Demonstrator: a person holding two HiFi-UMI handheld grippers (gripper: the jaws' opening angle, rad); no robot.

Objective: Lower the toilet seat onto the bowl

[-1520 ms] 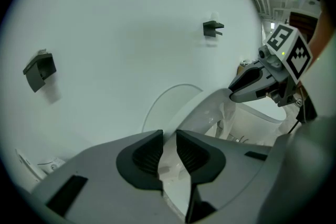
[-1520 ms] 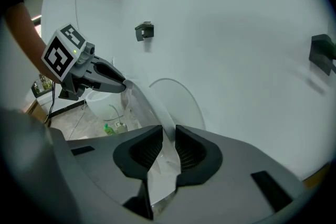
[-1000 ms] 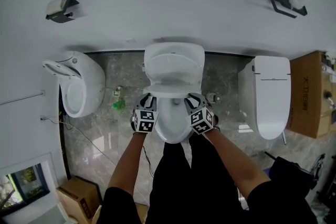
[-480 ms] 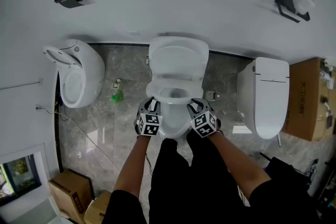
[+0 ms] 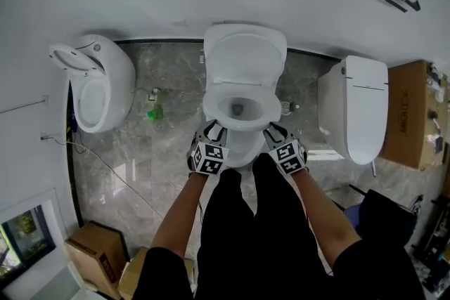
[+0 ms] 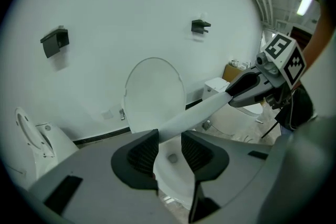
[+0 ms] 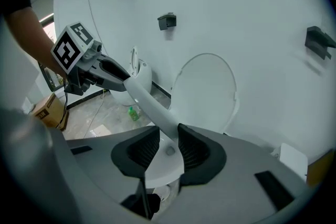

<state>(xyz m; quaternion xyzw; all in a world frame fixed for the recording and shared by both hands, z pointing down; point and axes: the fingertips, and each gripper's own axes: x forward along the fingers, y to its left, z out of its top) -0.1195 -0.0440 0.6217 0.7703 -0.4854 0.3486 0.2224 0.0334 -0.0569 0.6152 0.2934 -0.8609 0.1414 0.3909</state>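
The white toilet stands in the middle with its lid (image 5: 245, 56) up against the wall. The seat (image 5: 216, 103) hangs tilted just over the bowl (image 5: 242, 147). Its front rim runs as a white bar (image 6: 205, 110) between both grippers. My left gripper (image 5: 214, 131) is at the rim's front left. Its jaws have just been opening, and the rim lies loose between the pads (image 6: 144, 149). My right gripper (image 5: 274, 131) is at the front right. Its jaws have eased open slightly, but the pads (image 7: 191, 147) still press on the rim (image 7: 149, 105).
A second toilet (image 5: 95, 84) stands at the left and a closed one (image 5: 362, 116) at the right, beside a cardboard box (image 5: 408, 123). A green bottle (image 5: 152, 112) and a cable lie on the floor at the left. More boxes (image 5: 98, 253) sit at the lower left.
The seat has swung down from its steeper tilt toward the bowl. Both grippers came toward me along with its front rim. The left jaws have spread wider.
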